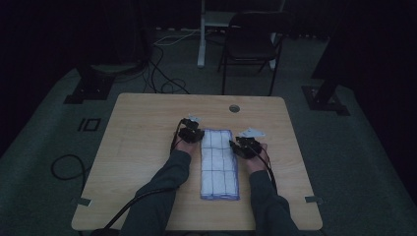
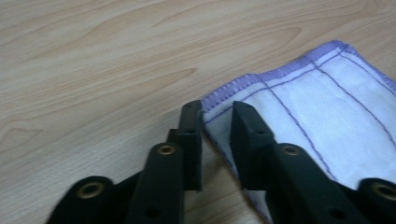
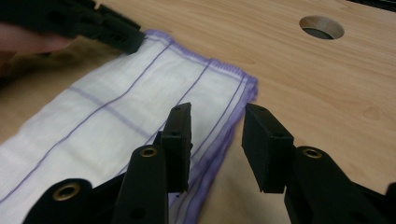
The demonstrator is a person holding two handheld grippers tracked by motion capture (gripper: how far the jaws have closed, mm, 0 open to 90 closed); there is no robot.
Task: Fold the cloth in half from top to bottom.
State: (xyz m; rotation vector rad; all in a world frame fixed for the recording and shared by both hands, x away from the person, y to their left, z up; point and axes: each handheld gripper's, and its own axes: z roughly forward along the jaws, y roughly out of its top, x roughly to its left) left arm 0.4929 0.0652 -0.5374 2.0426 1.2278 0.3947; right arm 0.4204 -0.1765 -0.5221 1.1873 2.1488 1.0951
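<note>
On the light wooden table (image 1: 137, 147), a folded white cloth with purple stitched grid (image 1: 219, 164) lies flat; left gripper (image 2: 217, 119) and right gripper (image 3: 217, 123) straddle its far corners, jaws apart.

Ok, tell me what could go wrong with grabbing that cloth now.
1. The left gripper straddles only the cloth's stitched purple corner, so it may slip out when lifted.
2. The right gripper is open across the long edge and may catch only the top folded layer, which could let the cloth unfold.

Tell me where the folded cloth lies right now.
In the high view, the cloth lies lengthwise at mid-table, between the left gripper and right gripper, nearer the person's edge than the round hole.
</note>
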